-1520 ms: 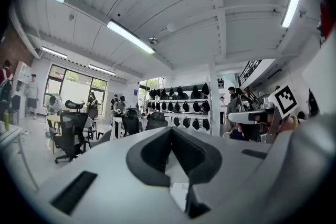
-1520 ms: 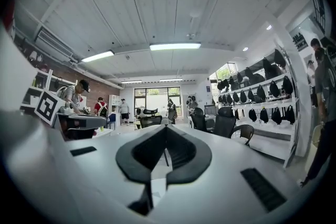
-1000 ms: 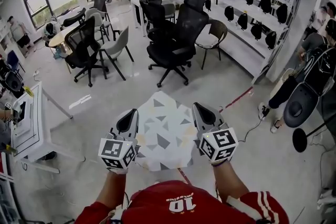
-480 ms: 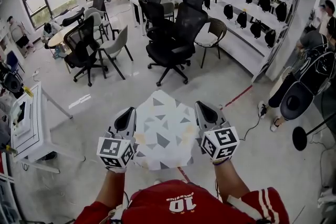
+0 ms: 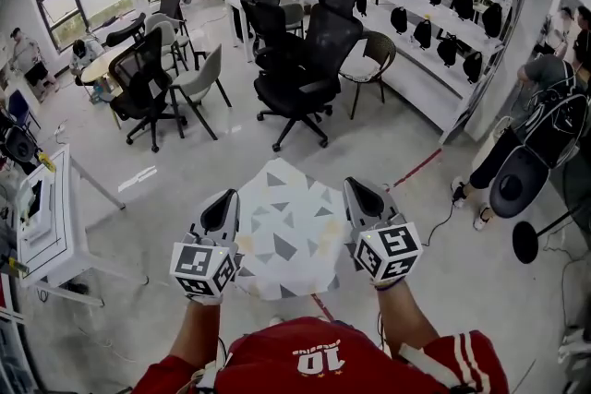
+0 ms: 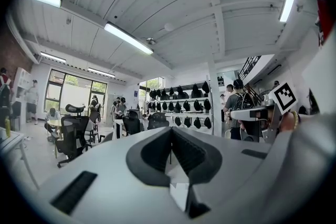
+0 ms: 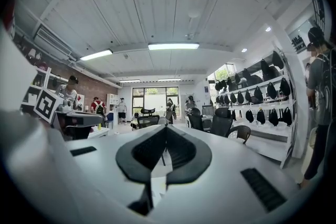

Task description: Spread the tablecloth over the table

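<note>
Spanning the air between the grippers, the tablecloth (image 5: 286, 231), white with grey and tan triangles, forms a rough diamond. Its long axis runs away from the person, far corner toward the office chairs (image 5: 305, 60). The left gripper (image 5: 224, 200) and right gripper (image 5: 356, 191) each pinch a side edge.

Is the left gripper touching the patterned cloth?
Touching. In the left gripper view, the left gripper pinches the tablecloth edge between its closed jaws.
</note>
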